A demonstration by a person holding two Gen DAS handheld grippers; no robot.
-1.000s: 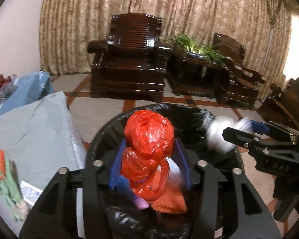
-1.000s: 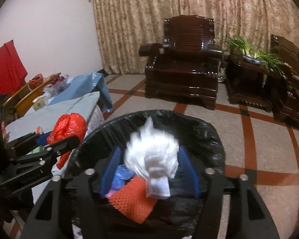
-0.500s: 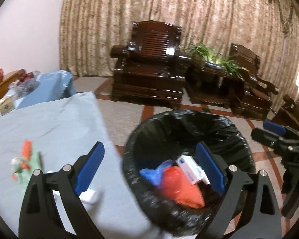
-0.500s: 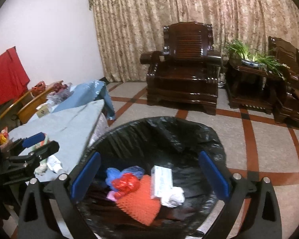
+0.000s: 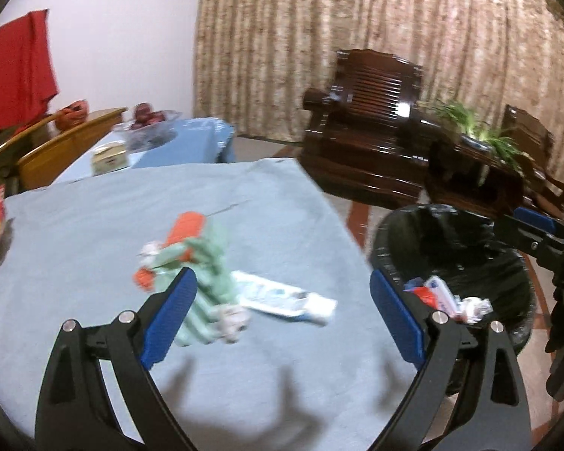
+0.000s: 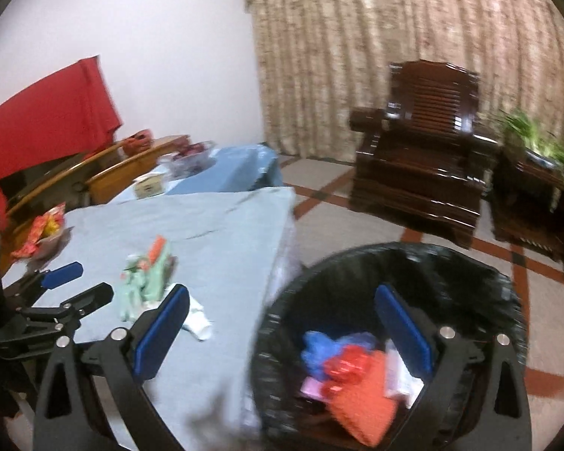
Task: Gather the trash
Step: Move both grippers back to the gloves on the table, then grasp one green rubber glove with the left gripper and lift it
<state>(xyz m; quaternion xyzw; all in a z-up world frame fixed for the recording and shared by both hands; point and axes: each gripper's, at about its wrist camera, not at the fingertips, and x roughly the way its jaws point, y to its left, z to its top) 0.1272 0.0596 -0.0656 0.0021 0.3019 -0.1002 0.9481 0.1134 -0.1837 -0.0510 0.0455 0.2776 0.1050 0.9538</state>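
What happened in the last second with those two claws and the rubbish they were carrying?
Both let go: the left gripper dropped its red bag and the right gripper its white wad into the black bin. Both now stand open, swung back toward the table. The green wrapper and white tube lie untouched.

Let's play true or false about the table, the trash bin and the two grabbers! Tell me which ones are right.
1. The left gripper is squeezing a red bag. False: its jaws are wide open and hold nothing.
2. The trash bin has a black liner. True.
3. The bin is empty. False: a red bag, an orange net and blue plastic lie inside.
4. A white tube lies on the blue tablecloth. True.
5. The right gripper is open. True.
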